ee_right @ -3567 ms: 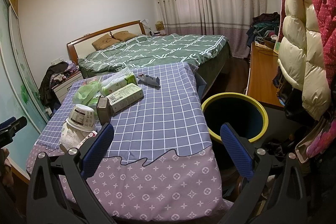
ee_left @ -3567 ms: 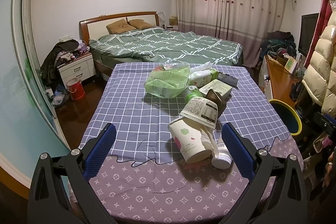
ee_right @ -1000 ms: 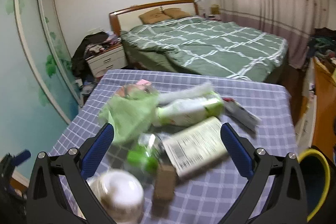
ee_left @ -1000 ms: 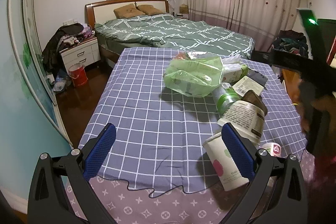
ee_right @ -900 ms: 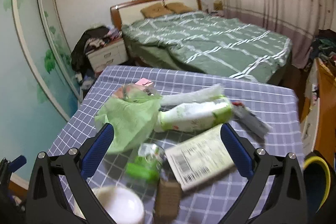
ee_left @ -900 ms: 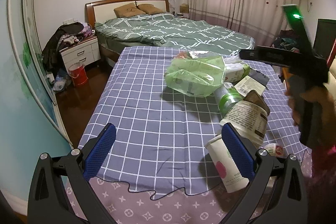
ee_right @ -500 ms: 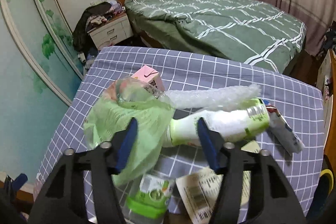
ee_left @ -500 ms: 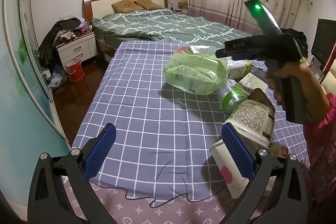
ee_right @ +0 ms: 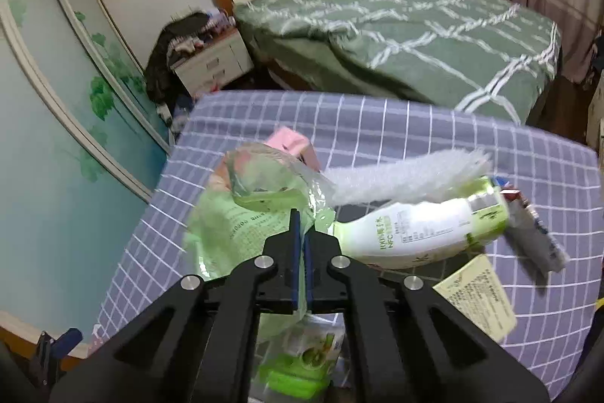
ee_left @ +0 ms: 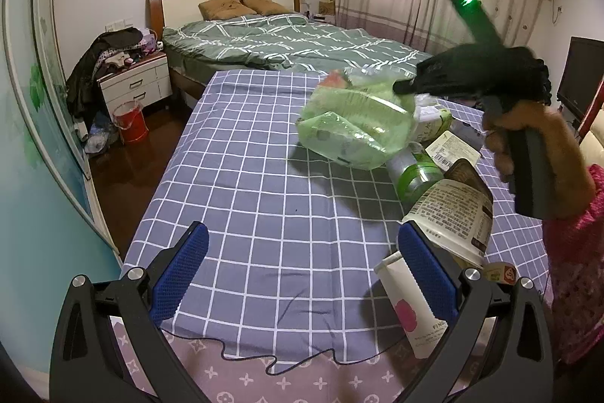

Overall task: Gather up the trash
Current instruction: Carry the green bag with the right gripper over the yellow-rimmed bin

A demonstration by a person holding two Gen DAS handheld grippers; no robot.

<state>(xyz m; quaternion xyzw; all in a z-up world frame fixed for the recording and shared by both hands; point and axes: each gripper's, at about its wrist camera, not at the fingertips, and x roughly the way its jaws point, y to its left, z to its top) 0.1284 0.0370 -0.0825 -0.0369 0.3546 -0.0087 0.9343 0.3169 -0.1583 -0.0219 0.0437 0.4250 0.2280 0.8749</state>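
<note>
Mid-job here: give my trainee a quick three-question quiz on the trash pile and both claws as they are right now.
1. True or false: the left claw is open and empty.
2. What is the right claw shut on? A) green bag B) white bottle C) pink carton
3. What covers the table under the trash?

Key:
1. True.
2. A; its jaws have just been closing, the bag's plastic between them.
3. A checked cloth.

White cup (ee_left: 409,320) partly hidden behind left gripper's finger (ee_left: 428,276); green-capped bottle (ee_right: 302,361) blurred, cut by the right-wrist view's lower edge
</note>
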